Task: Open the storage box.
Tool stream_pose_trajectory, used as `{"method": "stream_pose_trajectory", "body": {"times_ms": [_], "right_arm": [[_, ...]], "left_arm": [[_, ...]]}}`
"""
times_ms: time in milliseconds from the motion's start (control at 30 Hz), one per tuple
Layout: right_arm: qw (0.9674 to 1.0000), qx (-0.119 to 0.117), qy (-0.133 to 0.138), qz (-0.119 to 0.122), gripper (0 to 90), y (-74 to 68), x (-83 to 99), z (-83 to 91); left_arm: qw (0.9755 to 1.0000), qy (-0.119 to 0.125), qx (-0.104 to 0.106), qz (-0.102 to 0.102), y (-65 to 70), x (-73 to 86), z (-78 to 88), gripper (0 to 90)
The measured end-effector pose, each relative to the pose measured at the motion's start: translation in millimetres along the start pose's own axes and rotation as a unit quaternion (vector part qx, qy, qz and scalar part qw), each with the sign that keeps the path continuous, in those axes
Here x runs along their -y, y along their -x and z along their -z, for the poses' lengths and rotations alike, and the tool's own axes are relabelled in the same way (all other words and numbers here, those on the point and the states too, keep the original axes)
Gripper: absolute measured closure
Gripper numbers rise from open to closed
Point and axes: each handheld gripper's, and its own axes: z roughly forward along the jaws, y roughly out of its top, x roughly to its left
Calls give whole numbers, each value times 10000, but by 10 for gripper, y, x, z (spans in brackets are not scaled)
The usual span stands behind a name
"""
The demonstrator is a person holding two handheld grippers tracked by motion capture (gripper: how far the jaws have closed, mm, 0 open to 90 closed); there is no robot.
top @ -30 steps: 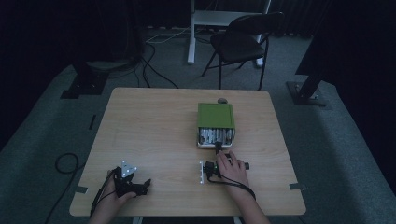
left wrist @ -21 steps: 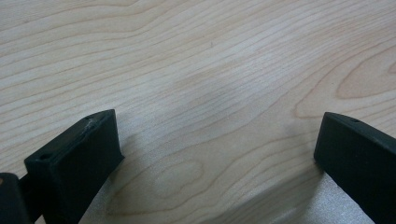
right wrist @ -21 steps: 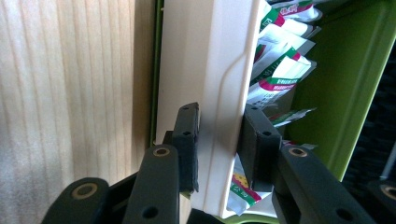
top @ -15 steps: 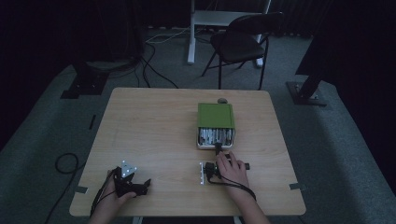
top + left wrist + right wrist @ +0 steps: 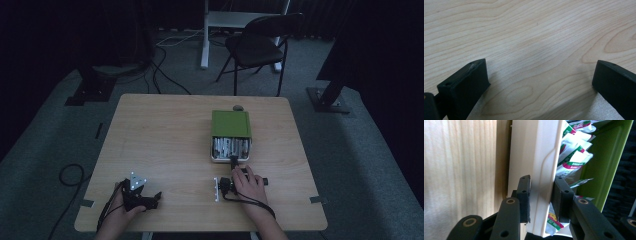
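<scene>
Two black jaws of the right gripper [image 5: 540, 195] clamp the white front wall of the drawer [image 5: 536, 165], sachets [image 5: 571, 157] behind it; the high view places this green-lidded box [image 5: 230, 123] right of table [image 5: 165, 130] centre. The left gripper [image 5: 539, 82] rests gaping over bare wood.

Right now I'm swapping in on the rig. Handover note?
Right gripper: shut on the near white wall of the packet box, one jaw outside, one inside among the packets.
Left gripper: open, nothing in it, low over the table at its near left.
Box sits right of centre, green lid slid back, packets showing.
Done: box gripped.
Left: probably moving the box or taking packets out.
</scene>
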Motion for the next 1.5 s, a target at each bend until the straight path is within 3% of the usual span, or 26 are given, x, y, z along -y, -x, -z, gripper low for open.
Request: {"method": "stream_pose_trajectory", "body": {"times_ms": [833,1500], "right_arm": [[9999,38,133,83,700,-99,9,297],[9991,-32,419,70,701,-180,71,510]], "left_arm": [[10000,5,-1,0,0,0,-1,10],[10000,-2,-1,-9,-1,0,0,10]]}}
